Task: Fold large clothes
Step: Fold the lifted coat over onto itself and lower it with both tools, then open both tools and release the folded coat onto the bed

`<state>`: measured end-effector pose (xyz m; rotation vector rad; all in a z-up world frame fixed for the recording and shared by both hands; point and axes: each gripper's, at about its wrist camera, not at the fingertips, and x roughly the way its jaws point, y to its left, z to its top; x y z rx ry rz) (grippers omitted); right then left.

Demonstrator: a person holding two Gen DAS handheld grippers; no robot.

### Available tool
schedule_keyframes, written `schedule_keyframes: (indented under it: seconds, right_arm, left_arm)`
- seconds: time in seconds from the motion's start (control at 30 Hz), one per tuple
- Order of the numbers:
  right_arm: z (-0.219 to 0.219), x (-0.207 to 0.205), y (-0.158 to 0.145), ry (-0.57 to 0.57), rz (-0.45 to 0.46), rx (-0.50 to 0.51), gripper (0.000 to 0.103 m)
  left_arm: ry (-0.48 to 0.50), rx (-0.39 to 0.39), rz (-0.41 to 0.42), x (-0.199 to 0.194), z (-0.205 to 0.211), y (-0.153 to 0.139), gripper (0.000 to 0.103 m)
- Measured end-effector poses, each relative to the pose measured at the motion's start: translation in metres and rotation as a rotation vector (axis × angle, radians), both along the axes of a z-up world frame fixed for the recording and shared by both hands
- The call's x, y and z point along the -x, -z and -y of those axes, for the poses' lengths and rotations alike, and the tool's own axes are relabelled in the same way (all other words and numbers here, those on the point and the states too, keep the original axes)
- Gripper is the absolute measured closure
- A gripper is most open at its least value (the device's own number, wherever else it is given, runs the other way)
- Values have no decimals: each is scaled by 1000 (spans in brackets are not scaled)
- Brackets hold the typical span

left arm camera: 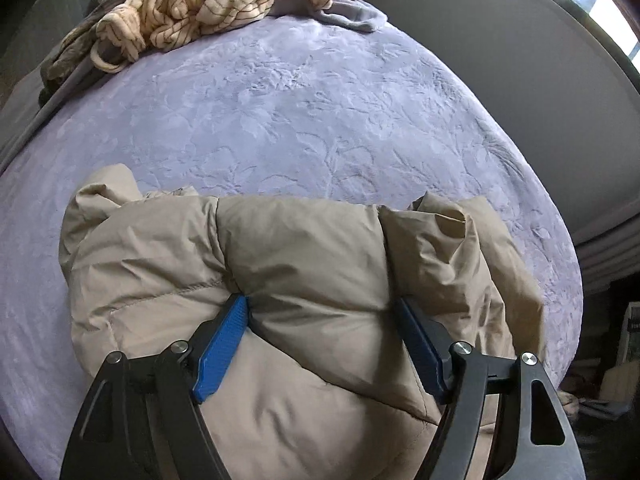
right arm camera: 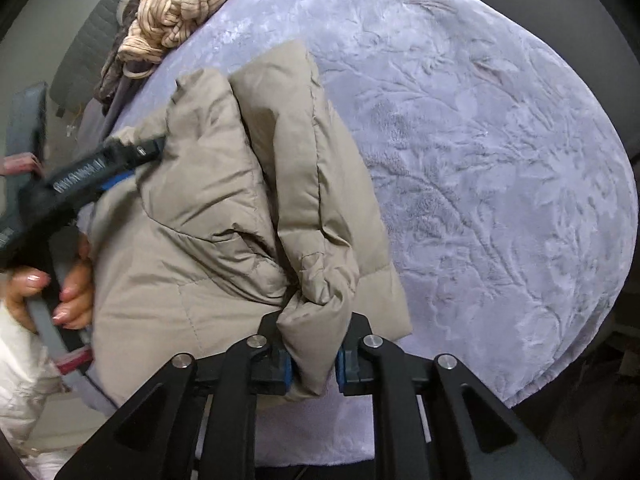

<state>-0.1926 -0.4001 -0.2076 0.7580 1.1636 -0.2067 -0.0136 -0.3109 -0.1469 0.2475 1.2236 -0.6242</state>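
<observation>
Right wrist only: hand beside left tool on jacket.

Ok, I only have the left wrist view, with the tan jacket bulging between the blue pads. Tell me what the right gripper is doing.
Observer: The right gripper is clamped on a bunched fold of the tan puffer jacket at its near edge.
Operator: Give me the left gripper from that side.
Observer: The left gripper comes in from the left, with its tips pressed into the jacket's upper part.
Operator: Say who is holding it.
Observer: A hand with painted nails grips its grey handle, beside a white sleeve.
</observation>
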Motion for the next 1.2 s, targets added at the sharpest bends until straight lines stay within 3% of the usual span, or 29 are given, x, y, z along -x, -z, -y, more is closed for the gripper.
schedule_keyframes:
  seconds: [0.07,0.3,0.5,0.63,0.67,0.7,0.77,0.83,1.0,1.07,1.13,1.2]
  right_arm:
    - [7,4,-11,0,23,-8,78]
    - [29,4,-59,-81,186,23,78]
    - [10,-20,-27,-222,83,-7,78]
    - [4,-19,-13,-252,48,-42,78]
    - [5,-19,-13,-249,50,-51,77]
    - [6,-19,-14,-245,55,-60,77]
    - [13,-19,-19,-232,86,-100,58]
    - [16,-19,-27,-220,137,-135,50]
    - [7,-36,-36,-246,152,-156,50]
    - [-6,-45,-28,-277,101,-158,55]
    - [-19,-48,-11,-300,5,-111,67]
    - [-28,-41,4,-306,-43,-73,69]
  left_arm:
    - [-16,-5,-1,-2,-3,1,25]
    - [-46,-30,28,3,-4,1,25]
    - [-177,-3,23,13,-29,-29,25]
    - [-233,31,8,27,-73,-54,25]
    - [-250,32,-9,28,-84,-56,22]
    - [-270,33,-30,30,-96,-57,5]
    - [-320,50,-36,34,-120,-59,0]
    - [-345,66,-52,39,-140,-57,0]
    - [-409,102,-166,51,-176,-28,0]
    - [-403,101,-203,61,-180,-13,0]
    - [-396,111,-222,70,-182,-2,0]
    - [-385,120,-234,77,-182,5,0]
